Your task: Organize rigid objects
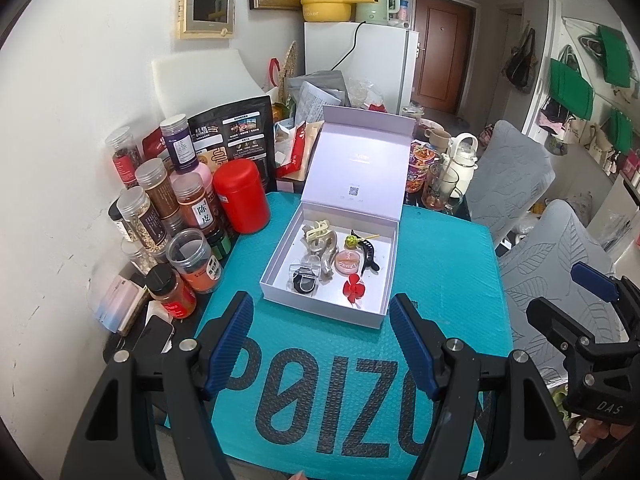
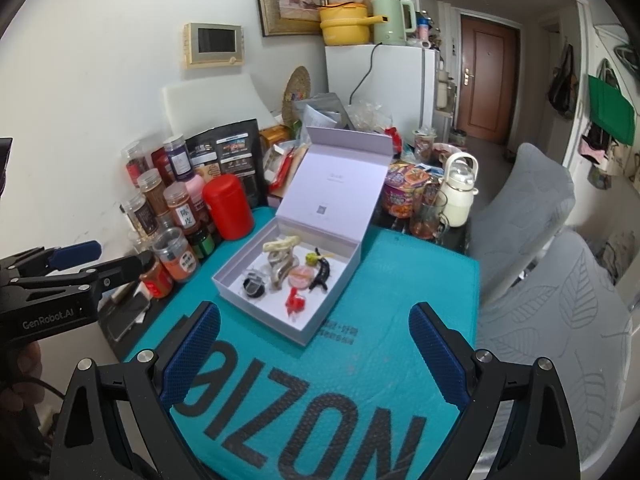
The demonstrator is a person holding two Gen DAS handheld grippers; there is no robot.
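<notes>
one open box point(image 1: 280, 276), two tools point(image 1: 320, 344), one red canister point(image 1: 240, 196)

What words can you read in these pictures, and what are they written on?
"POIZON": teal mat
"陈皮": spice jar
"DAS": right gripper
"GenRobot.AI": left gripper
"oker", partly hidden: yellow pot
Too small or blurred: black pouch, other jar labels, noodle cups, print inside the box lid.

We hold our left gripper point(image 1: 322, 340) and right gripper point(image 2: 316, 350) side by side, both angled downward, jaws spread apart and empty, pads touching nothing, near each other
</notes>
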